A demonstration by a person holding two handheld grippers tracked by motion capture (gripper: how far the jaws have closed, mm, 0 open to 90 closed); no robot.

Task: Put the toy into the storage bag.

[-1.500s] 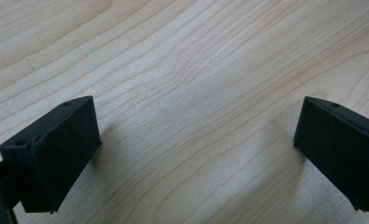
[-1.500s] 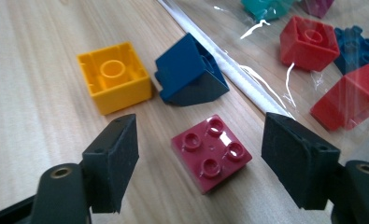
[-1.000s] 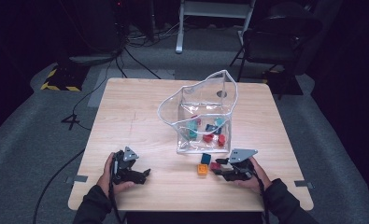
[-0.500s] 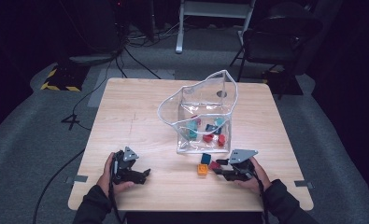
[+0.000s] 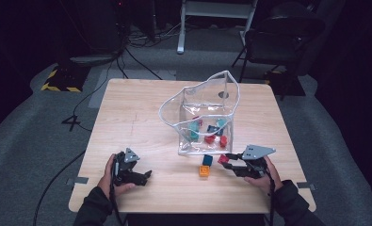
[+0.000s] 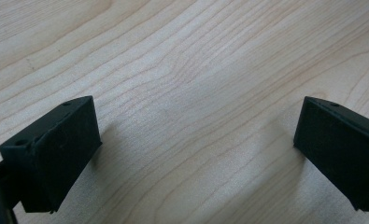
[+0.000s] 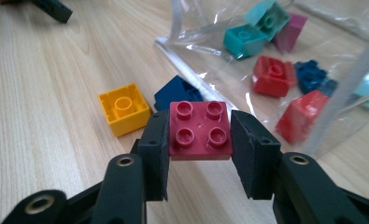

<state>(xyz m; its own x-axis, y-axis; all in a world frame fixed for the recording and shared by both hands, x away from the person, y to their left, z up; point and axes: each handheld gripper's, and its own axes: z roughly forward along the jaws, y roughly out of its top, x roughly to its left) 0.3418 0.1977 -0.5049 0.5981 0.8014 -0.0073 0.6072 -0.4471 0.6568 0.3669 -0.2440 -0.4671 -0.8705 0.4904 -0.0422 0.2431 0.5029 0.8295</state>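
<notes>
Lifting off the bench, the right gripper (image 7: pixel 200 140) now grasps a red brick (image 7: pixel 200 130), ready for the bag (image 5: pixel 207 117) ahead; left gripper (image 6: pixel 191 154) rests released.

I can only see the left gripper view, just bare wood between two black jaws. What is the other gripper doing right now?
Observer: The right gripper is shut on a dark red square plastic brick, studs up.
Operator: Any loose bricks nearby?
Observer: A yellow square plastic brick lies hollow side up on the light wooden table, beside a dark blue plastic brick.
Operator: Where would they go?
Observer: Probably into the clear plastic bag standing open just beyond, already holding red, teal and blue bricks.
</notes>
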